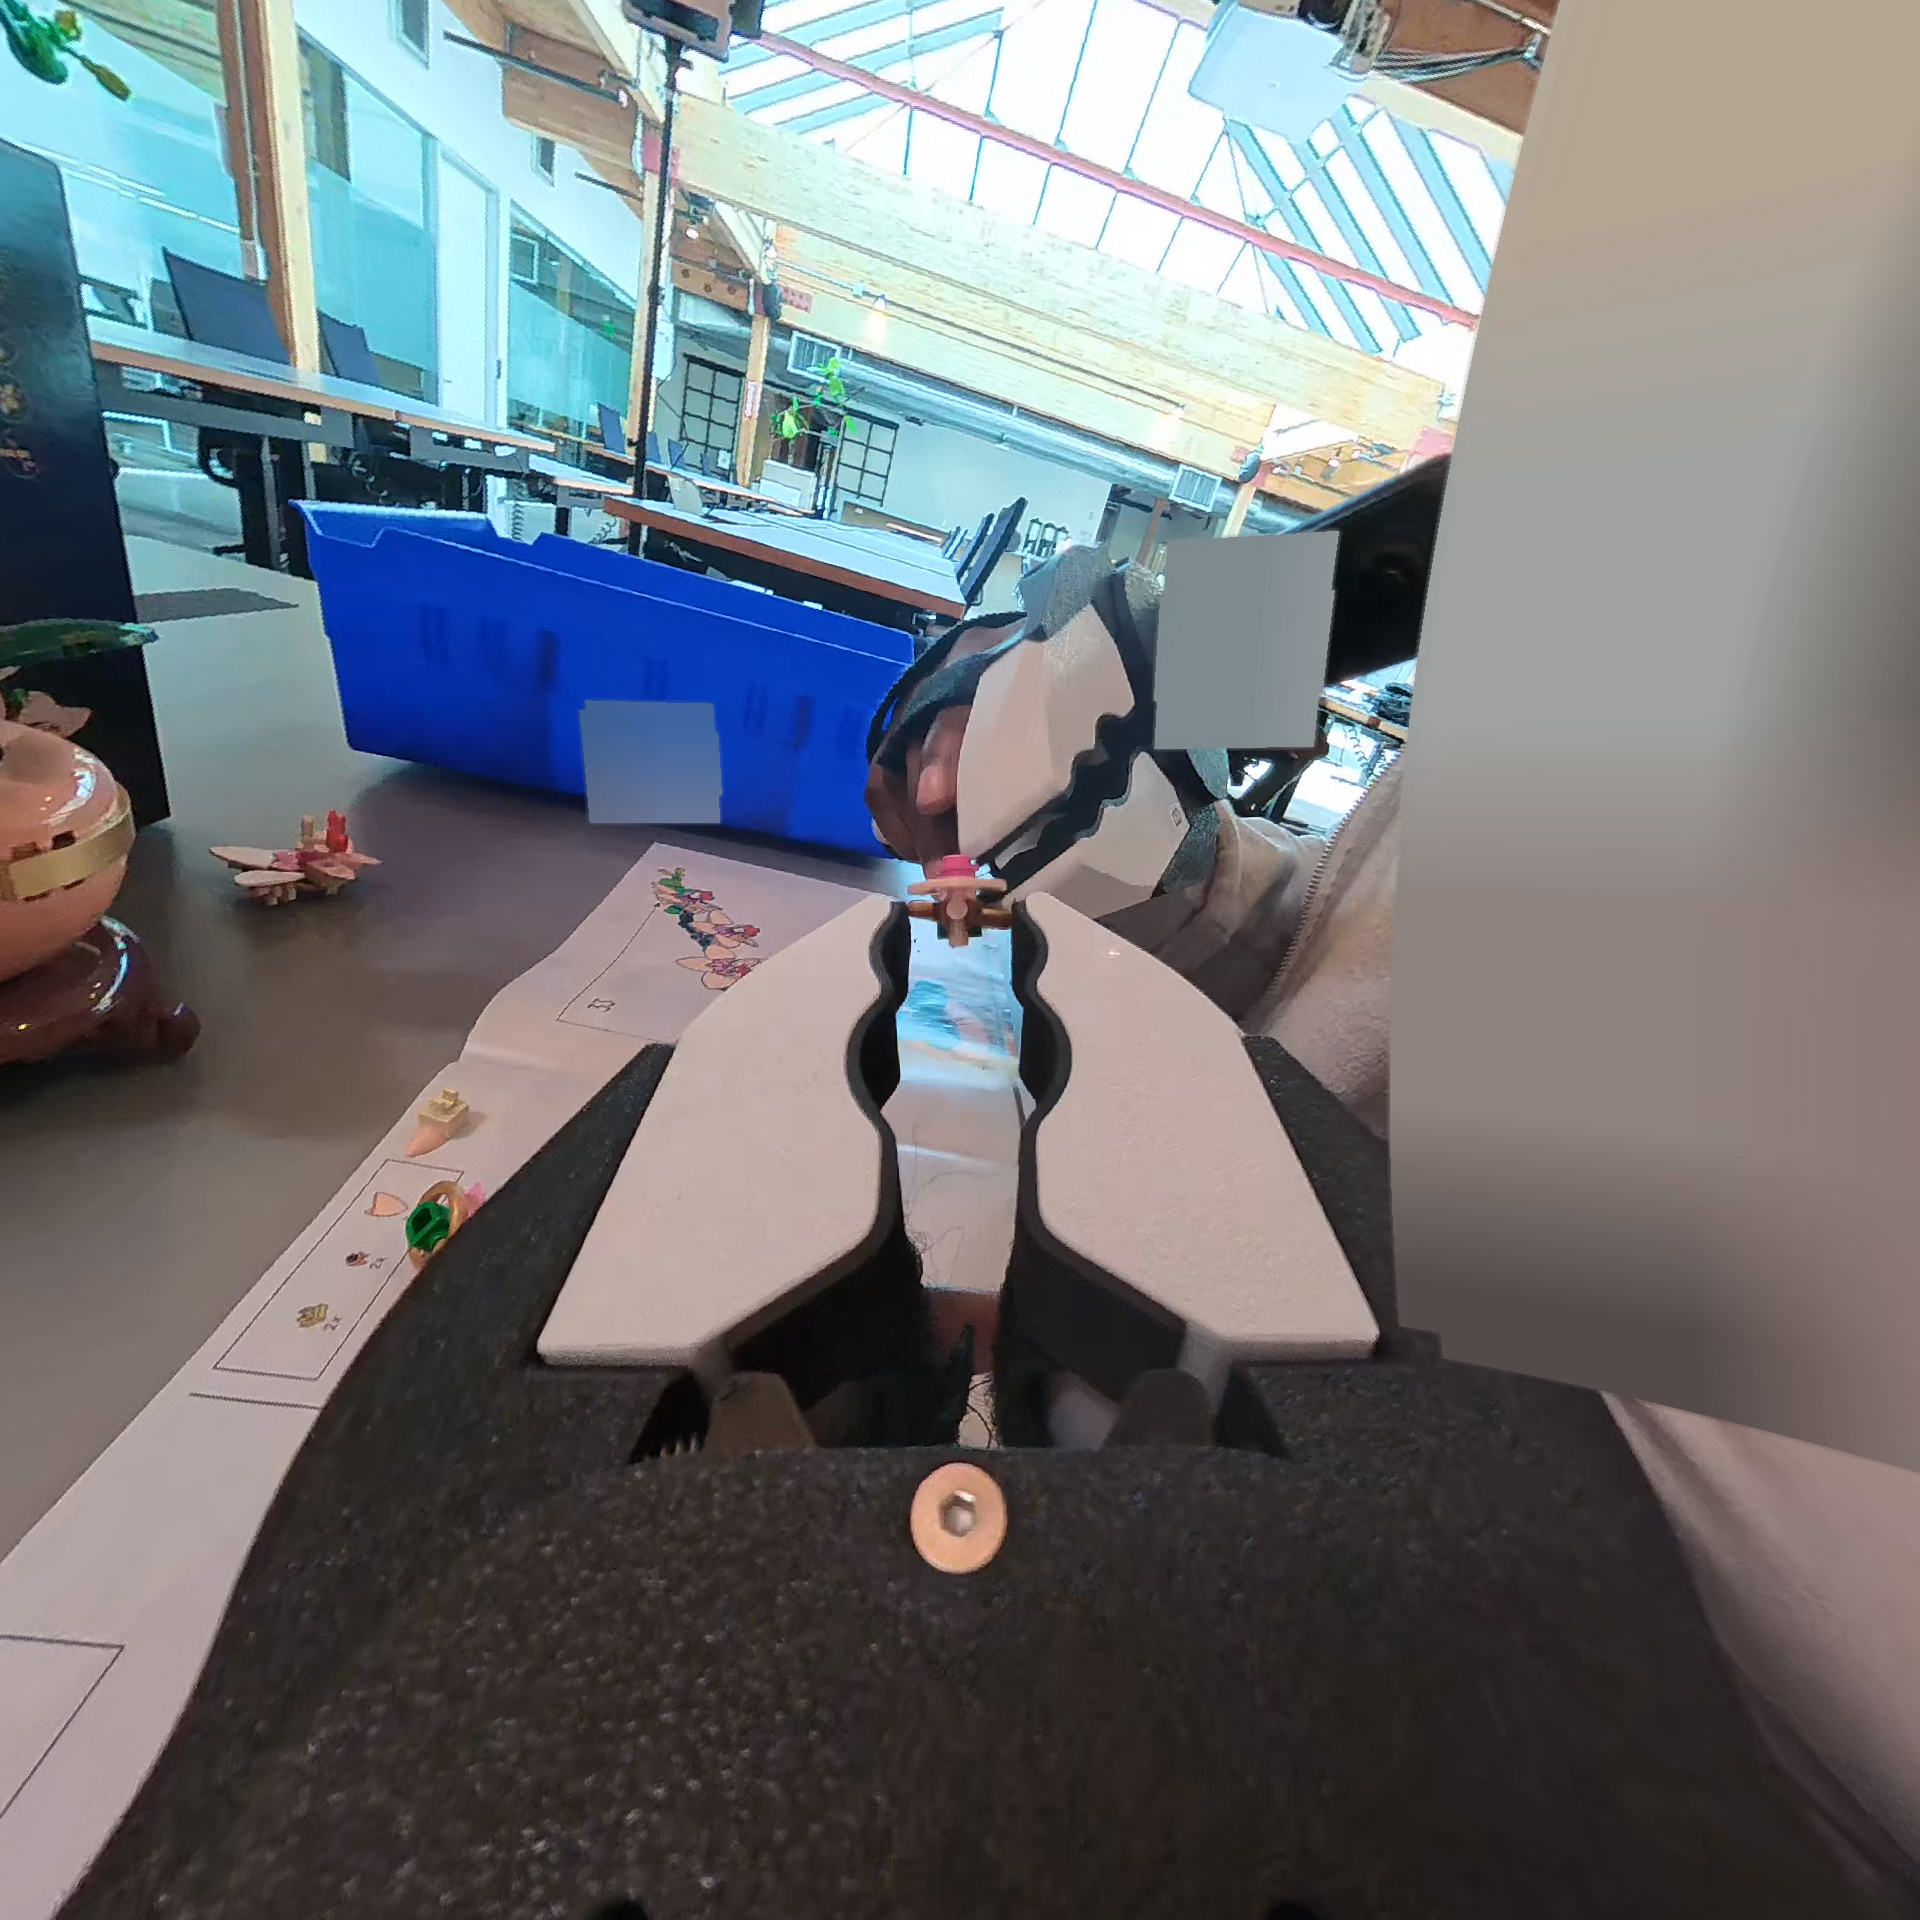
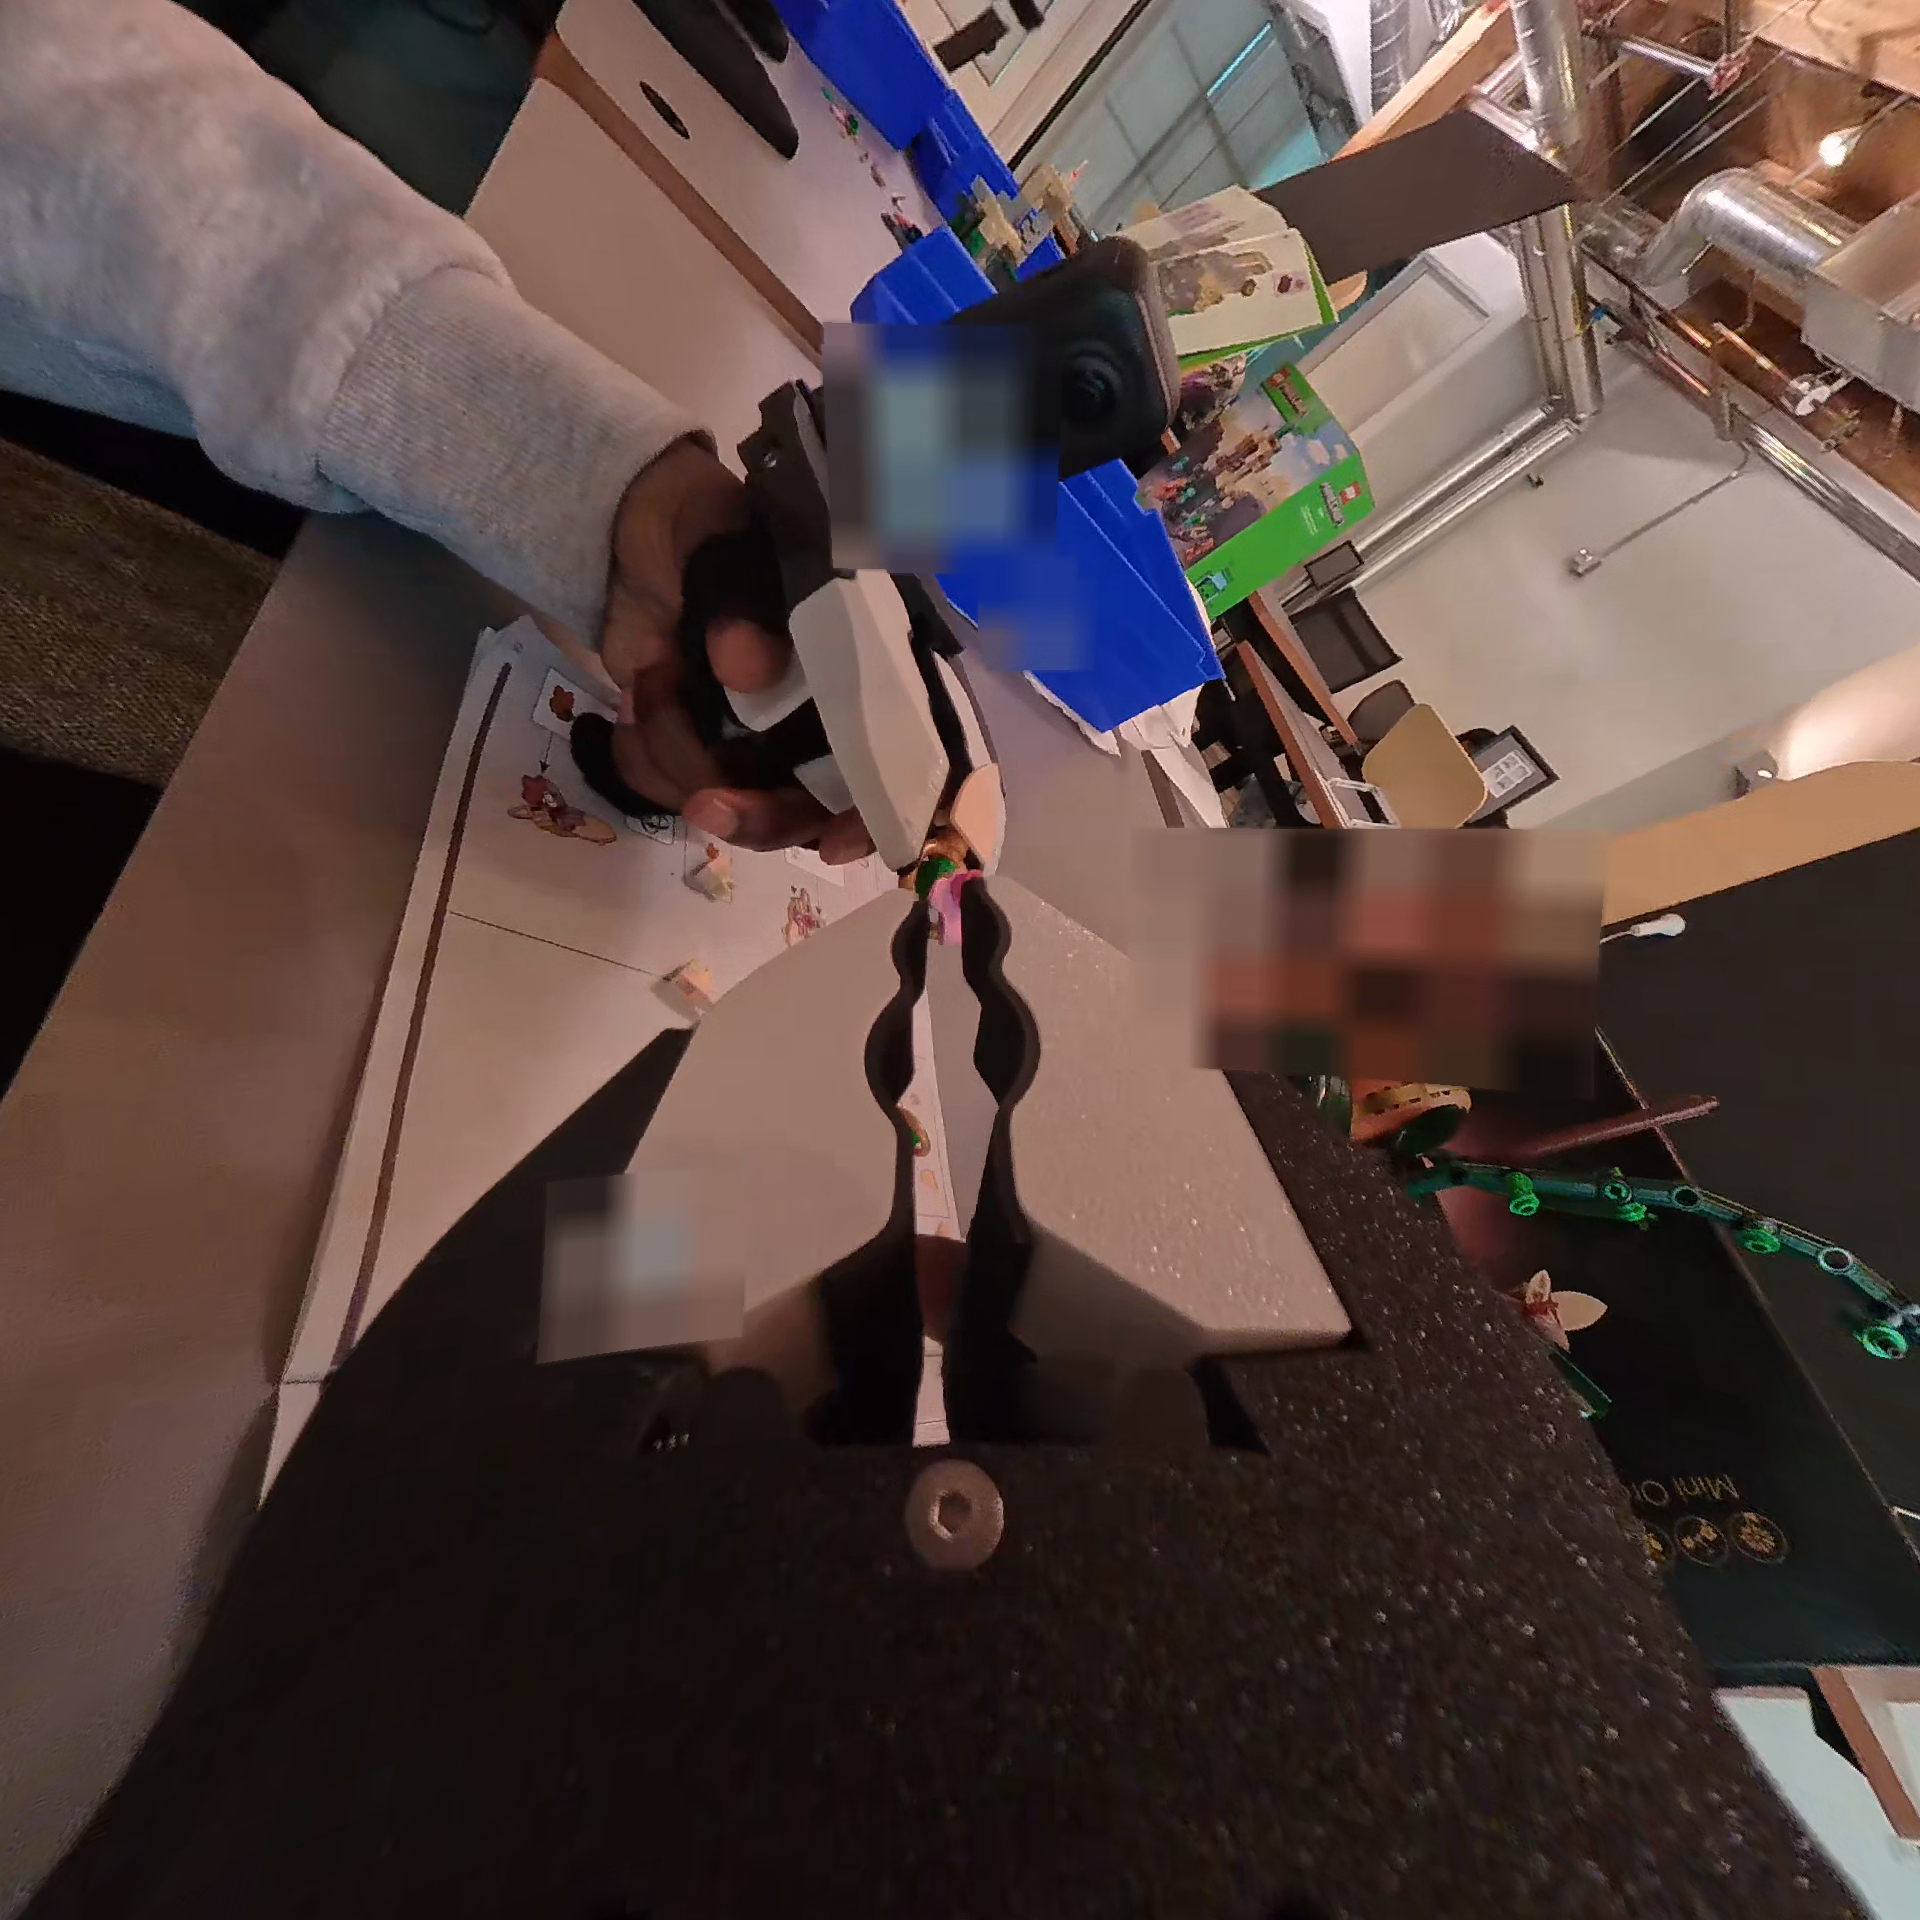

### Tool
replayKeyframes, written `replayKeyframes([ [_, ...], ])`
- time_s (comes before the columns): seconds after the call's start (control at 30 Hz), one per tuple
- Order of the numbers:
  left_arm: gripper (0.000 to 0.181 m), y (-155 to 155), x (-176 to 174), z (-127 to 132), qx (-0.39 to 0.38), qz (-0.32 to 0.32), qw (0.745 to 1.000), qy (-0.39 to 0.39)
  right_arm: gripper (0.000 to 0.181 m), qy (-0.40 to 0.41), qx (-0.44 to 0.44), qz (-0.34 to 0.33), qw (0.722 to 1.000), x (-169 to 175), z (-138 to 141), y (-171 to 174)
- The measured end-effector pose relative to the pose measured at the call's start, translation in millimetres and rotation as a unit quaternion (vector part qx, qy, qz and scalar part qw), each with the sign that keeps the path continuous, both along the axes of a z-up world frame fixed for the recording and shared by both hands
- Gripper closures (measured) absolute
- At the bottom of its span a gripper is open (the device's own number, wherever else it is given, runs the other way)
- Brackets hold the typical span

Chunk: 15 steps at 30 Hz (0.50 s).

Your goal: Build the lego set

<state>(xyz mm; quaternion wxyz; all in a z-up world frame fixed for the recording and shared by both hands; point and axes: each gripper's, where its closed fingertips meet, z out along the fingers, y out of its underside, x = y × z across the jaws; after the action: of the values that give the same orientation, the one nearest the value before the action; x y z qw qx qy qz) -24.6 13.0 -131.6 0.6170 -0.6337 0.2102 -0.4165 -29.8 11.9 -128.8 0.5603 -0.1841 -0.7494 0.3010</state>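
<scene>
In the left wrist view my left gripper [image 1: 956,912] is shut on a small gold and tan lego piece [image 1: 951,916], held above the instruction sheet [image 1: 665,966]. My right gripper [image 1: 985,881] comes in from the upper right and is shut on a small pink flower piece [image 1: 956,867], which touches the top of the gold piece. In the right wrist view my right gripper [image 2: 943,906] holds the pink piece [image 2: 951,896] at its tips. It meets the gold and green piece [image 2: 935,869] held by my left gripper [image 2: 940,847].
A blue bin [image 1: 582,675] lies behind the sheet. A pink pot model [image 1: 52,862] and a flower assembly [image 1: 296,862] are at the left. Loose pieces [image 1: 442,1122] and a green piece [image 1: 431,1226] lie on the sheet. A green stem [image 2: 1662,1205] and a black box [image 2: 1787,1039] are at the right. The pink pot model [image 1: 52,862] is about equally far from each gripper, around 20 cm.
</scene>
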Motion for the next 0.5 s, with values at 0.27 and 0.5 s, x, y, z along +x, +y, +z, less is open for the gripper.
replayKeyframes([
  [0.27,0.163,3.0,0.0,-3.0,-0.007,0.013,1.000,0.015,0.181,0.000,-0.005,-0.012,1.000,0.4,-4.1,3.0],
  [0.5,0.161,1.7,3.2,-3.1,0.007,0.015,0.999,0.036,0.181,-0.001,-0.044,-0.005,0.999,2.1,-4.5,1.5],
])
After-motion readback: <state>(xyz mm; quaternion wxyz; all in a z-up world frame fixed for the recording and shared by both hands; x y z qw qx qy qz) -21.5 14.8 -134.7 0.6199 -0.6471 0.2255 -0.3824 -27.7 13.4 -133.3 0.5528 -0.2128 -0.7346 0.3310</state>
